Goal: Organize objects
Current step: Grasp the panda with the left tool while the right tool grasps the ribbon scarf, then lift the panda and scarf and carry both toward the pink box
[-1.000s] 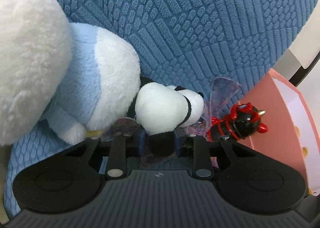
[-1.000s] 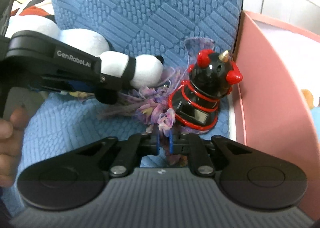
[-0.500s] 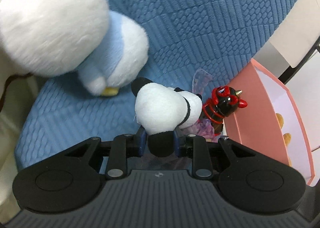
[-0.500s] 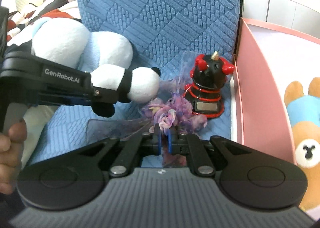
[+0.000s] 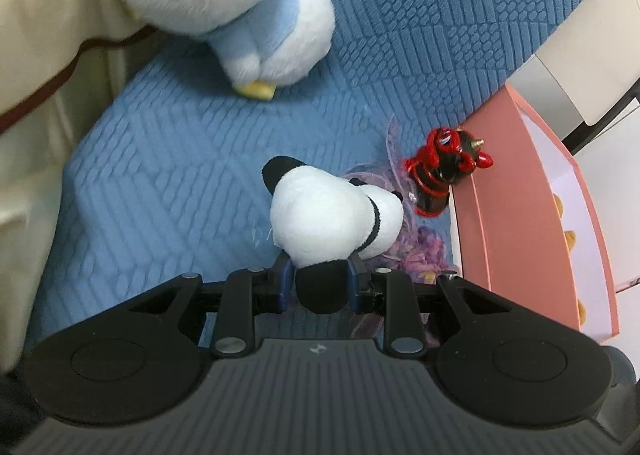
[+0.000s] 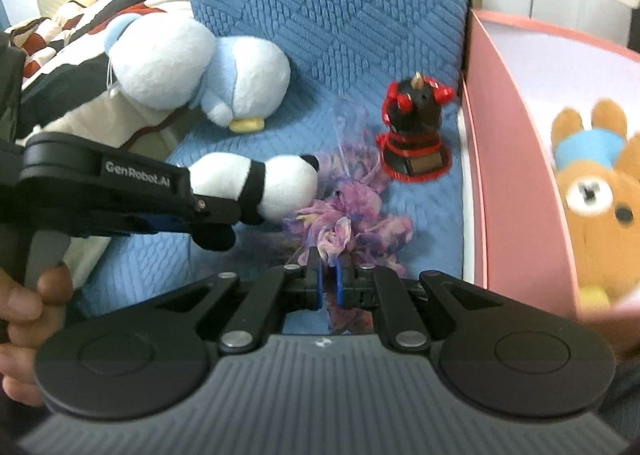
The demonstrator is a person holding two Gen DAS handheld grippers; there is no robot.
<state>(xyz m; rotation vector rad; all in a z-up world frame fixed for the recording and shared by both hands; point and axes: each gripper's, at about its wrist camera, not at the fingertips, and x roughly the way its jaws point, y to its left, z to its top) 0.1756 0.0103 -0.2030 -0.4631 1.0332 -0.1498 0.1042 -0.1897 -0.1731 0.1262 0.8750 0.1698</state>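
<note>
Left gripper [image 5: 320, 279] clamped on the black leg of the panda plush [image 5: 336, 223], body sticking out forward, clear of the blue cushion [image 5: 168, 175]. Right gripper [image 6: 327, 281] pinched nearly shut on the purple gauze bundle [image 6: 352, 215], most of it trailing loose ahead of the fingertips. Both loads held above the cushion, side by side, panda head nearly touching the gauze. Just right: pink box [image 6: 480, 175], open top, brown bear [image 6: 592, 195] already inside. Black-and-red figurine [image 6: 416, 127] standing on the cushion just beside the box wall. Blue-and-white plush [image 6: 208, 71] further back left, leaning on a cream cushion [image 5: 40, 55]. Likely step: carry both items over the wall and drop them in the box. Best done by lifting high enough that dangling gauze clears the rim and the figurine; snag or knock-over risk there. Right one in first, since nearer the box; then left following, avoiding crossed grippers. Release only when fully over the interior, beside the bear. Grip on the panda leg only: expect swing, so move steadily.
</note>
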